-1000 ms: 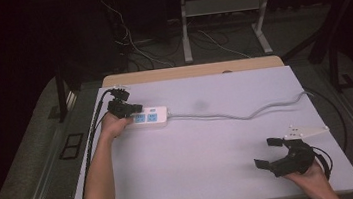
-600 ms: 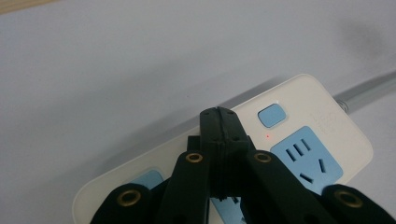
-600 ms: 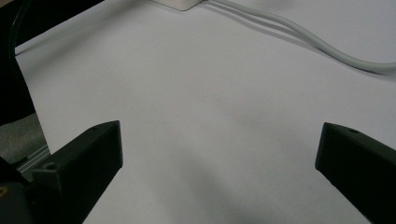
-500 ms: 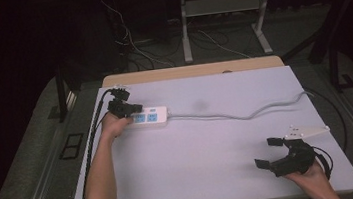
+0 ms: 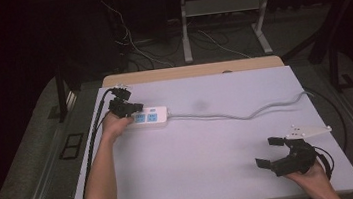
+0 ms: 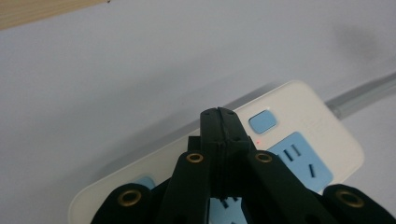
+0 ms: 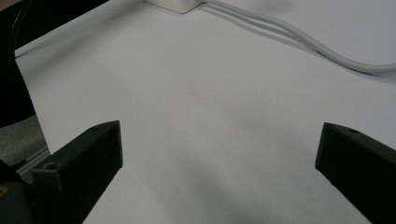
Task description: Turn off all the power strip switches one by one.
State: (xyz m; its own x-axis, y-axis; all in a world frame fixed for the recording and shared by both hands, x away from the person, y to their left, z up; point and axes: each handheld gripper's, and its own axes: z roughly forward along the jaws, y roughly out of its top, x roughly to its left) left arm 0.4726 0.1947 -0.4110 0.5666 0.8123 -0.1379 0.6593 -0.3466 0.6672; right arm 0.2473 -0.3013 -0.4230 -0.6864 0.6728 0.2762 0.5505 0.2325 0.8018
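Observation:
A white power strip (image 5: 149, 117) with light blue sockets lies at the table's back left; its grey cable (image 5: 247, 115) runs right across the table. My left gripper (image 5: 137, 107) is shut, its tips over the strip's left end. In the left gripper view the closed tips (image 6: 219, 114) sit just above the strip (image 6: 299, 116), beside a small blue switch (image 6: 263, 121) and a red light; contact cannot be told. My right gripper (image 5: 270, 151) rests open near the front right, nothing between its fingers (image 7: 88, 158). The strip's corner (image 7: 175, 4) and cable (image 7: 299, 37) lie far ahead of it.
The white tabletop (image 5: 211, 161) is bordered by a wooden strip (image 5: 191, 71) at the back. Black cables (image 5: 93, 139) trail off the table's left side from my left gripper. Table legs and loose wires (image 5: 208, 40) stand on the dark floor behind.

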